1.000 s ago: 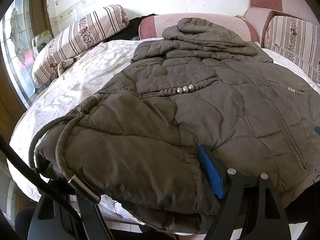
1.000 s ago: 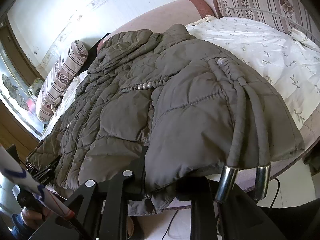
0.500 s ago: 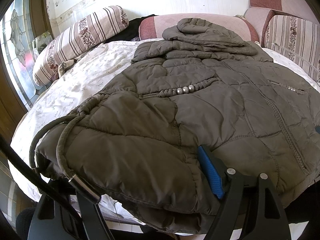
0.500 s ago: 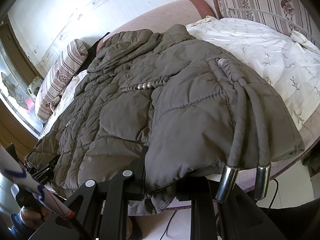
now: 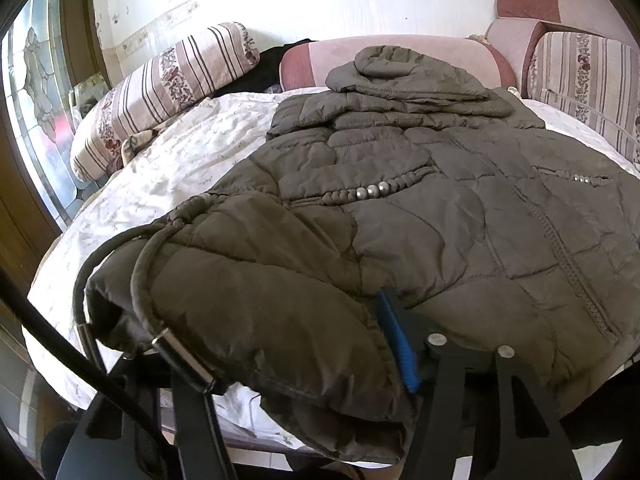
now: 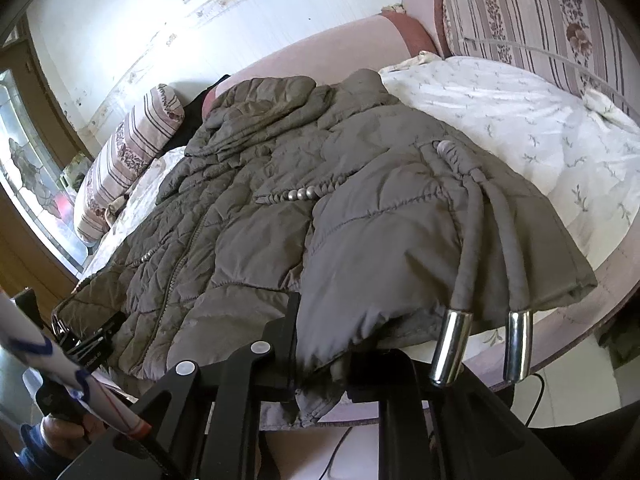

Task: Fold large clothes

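A large olive-brown quilted jacket [image 5: 420,208] lies spread on the round bed, hood toward the headboard; it also shows in the right wrist view [image 6: 340,208]. My left gripper [image 5: 304,364] is shut on the jacket's near hem at its left corner, the blue pad [image 5: 396,344] pressed into the fabric. My right gripper [image 6: 320,344] is shut on the hem at the other corner. Drawcords with metal tips [image 6: 452,344] hang over the hem beside the right gripper. A similar cord [image 5: 176,352] hangs by the left gripper.
The white floral bedsheet [image 5: 168,168] covers the bed. Striped bolster pillows [image 5: 168,84] and pink cushions [image 5: 400,52] line the headboard. A stained-glass window [image 5: 36,92] is at left. The other gripper and hand [image 6: 72,368] show at lower left in the right wrist view.
The jacket's near hem has shifted very slightly in both views; both grippers keep their hold on it.
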Motion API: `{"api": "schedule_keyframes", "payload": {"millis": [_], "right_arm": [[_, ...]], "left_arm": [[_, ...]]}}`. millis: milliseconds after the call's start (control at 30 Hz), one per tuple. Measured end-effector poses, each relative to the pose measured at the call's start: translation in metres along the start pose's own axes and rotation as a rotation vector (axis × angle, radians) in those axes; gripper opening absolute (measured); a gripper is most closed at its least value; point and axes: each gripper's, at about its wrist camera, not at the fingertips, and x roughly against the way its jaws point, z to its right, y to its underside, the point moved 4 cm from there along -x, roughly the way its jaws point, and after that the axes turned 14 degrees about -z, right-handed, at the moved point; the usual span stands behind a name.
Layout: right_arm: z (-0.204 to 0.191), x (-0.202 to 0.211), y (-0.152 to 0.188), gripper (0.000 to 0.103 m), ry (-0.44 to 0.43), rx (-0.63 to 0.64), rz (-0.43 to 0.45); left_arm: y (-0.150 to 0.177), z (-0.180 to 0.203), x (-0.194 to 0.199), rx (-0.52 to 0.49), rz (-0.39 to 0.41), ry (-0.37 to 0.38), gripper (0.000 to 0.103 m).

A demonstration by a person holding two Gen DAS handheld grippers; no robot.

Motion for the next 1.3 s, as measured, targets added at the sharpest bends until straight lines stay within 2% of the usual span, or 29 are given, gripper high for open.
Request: {"api": "schedule_keyframes", "payload": {"millis": [567, 1300], "right_arm": [[-0.005, 0.013, -0.009, 0.017, 0.012, -0.004, 0.002], [-0.019, 0.026, -0.020, 0.017, 0.034, 0.021, 0.026]], "left_arm": [[-0.005, -0.004, 0.008, 0.021, 0.029, -0.009, 0.035], [-0.009, -0.005, 0.009, 0.033, 0.015, 0.020, 0.033]]}}
